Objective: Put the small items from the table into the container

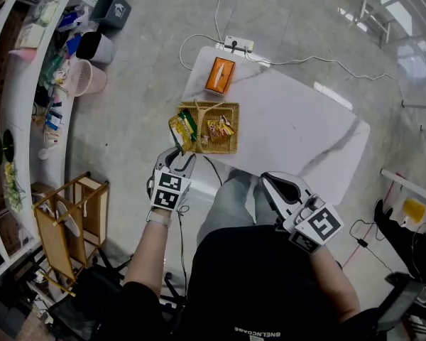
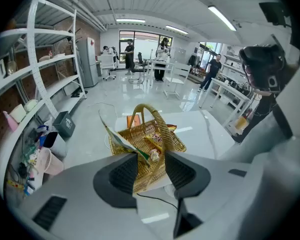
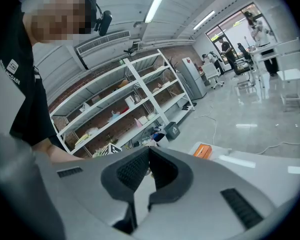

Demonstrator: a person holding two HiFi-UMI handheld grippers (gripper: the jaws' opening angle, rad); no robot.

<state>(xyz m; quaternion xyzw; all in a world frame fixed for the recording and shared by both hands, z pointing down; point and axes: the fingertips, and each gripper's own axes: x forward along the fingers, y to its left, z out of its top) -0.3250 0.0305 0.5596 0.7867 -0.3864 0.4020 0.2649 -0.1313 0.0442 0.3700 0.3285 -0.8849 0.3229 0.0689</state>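
Observation:
A wicker basket [image 1: 236, 126] stands at the near-left of the white table [image 1: 298, 119] with snack packets [image 1: 219, 128] inside. A yellow-green packet [image 1: 182, 130] leans over the basket's left rim. My left gripper [image 1: 182, 156] hangs just before that rim. In the left gripper view the jaws of my left gripper [image 2: 151, 159] stand apart; the packet [image 2: 121, 141] slants down to the left pad's tip, not squeezed, with the basket's handle [image 2: 160, 121] behind. My right gripper [image 1: 270, 180] waits over the person's lap; the tips of my right gripper [image 3: 149, 154] meet, empty.
An orange tissue box [image 1: 220, 74] and a power strip [image 1: 239, 44] lie at the table's far end. Left of the table are white shelves, a pink bin [image 1: 85, 77] and a wooden rack [image 1: 71, 219]. A thin cable runs off the table's near edge.

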